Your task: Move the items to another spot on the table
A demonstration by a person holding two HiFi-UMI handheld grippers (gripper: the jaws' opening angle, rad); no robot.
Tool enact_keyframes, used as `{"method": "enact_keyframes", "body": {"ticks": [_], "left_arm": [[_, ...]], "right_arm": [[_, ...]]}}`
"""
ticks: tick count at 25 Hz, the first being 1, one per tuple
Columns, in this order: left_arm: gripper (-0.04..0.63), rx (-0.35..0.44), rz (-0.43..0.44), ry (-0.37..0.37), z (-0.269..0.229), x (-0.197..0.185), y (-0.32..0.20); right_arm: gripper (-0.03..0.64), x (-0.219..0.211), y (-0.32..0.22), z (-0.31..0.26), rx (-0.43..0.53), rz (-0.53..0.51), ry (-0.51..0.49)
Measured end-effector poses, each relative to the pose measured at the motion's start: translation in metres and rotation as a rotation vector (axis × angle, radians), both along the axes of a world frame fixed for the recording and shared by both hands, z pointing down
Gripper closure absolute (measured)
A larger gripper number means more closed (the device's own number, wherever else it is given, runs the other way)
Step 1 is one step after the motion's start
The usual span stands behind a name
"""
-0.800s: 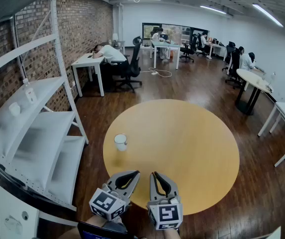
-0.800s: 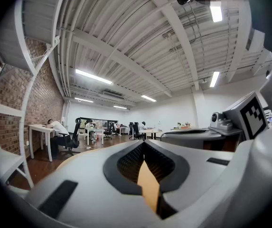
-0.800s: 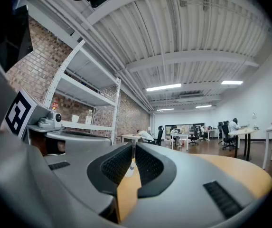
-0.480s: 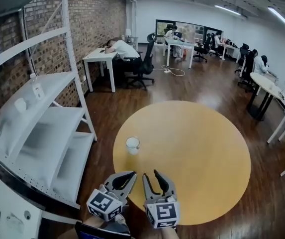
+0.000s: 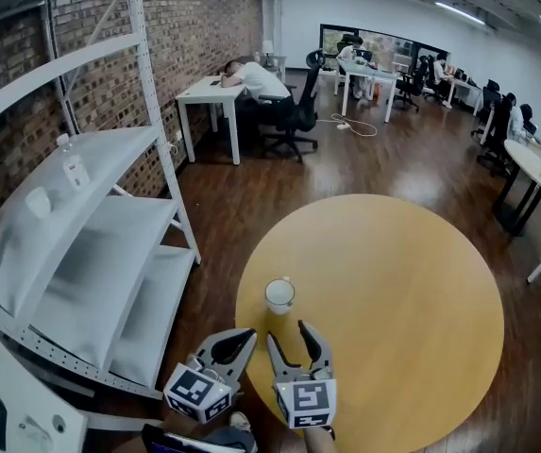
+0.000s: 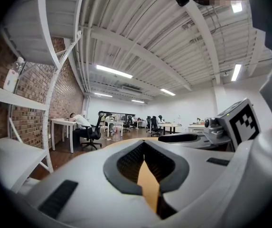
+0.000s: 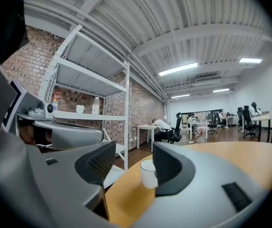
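Observation:
A white cup [image 5: 279,295] stands upright near the left edge of the round yellow table [image 5: 393,300]. My right gripper [image 5: 289,333] hovers over the table's near edge, just short of the cup, open with nothing between its fingers. In the right gripper view the cup [image 7: 148,173] shows a little ahead, in the gap between the right gripper's [image 7: 133,156] jaws. My left gripper [image 5: 248,334] hangs beside the right one, off the table's left rim, shut and empty. In the left gripper view its tips [image 6: 144,144] meet, with the table top beyond.
A white shelf unit [image 5: 91,253] stands close on the left against the brick wall, with a small bottle [image 5: 74,170] on it. Desks, office chairs and seated people fill the far room. Another white table [image 5: 539,173] stands at the right.
Both grippers have come nearer to the cup, which now sits just ahead of the right gripper. The view has swung, so the table lies more to the right. The jaws look unchanged.

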State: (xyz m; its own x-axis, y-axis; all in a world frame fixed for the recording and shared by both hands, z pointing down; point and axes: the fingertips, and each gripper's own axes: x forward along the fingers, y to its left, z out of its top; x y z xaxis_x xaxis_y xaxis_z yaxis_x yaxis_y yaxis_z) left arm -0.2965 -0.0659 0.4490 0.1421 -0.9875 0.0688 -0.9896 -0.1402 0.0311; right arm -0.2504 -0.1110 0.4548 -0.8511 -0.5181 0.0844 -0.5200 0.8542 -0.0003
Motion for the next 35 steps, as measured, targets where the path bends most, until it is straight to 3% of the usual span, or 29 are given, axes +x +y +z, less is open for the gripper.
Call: {"method": "enact_keyframes", "body": {"ticks": [4,6,9,17,22,30,35], "left_arm": [[0.584,-0.015,-0.003,0.016,0.013,-0.020,-0.016],[0.584,-0.023,0.000,0.024,0.021,-0.028,-0.024],[0.584,-0.035,0.016,0.034,0.031,-0.036,-0.037],[0.584,-0.074,0.054,0.062,0.063,-0.058,-0.072],[0.584,-0.092,0.086,0.058,0.073,-0.069,-0.087],[0.584,-0.113,0.095,0.050,0.078,-0.091,-0.098],[0.584,-0.132,0.087,0.057,0.079,-0.106,-0.097]], "right_arm": [[0.305,-0.021,-0.027,0.024,-0.013,0.033,0.027],[0.304,-0.031,-0.036,0.038,-0.036,0.039,0.040],[0.211,-0.044,-0.050,0.063,-0.090,0.056,0.060],[0.166,-0.071,-0.095,0.124,-0.169,0.125,0.125],[0.166,-0.088,-0.112,0.153,-0.194,0.145,0.155],[0.167,-0.104,-0.133,0.162,-0.142,0.201,0.175],[0.221,-0.109,-0.138,0.163,-0.139,0.197,0.179]]}}
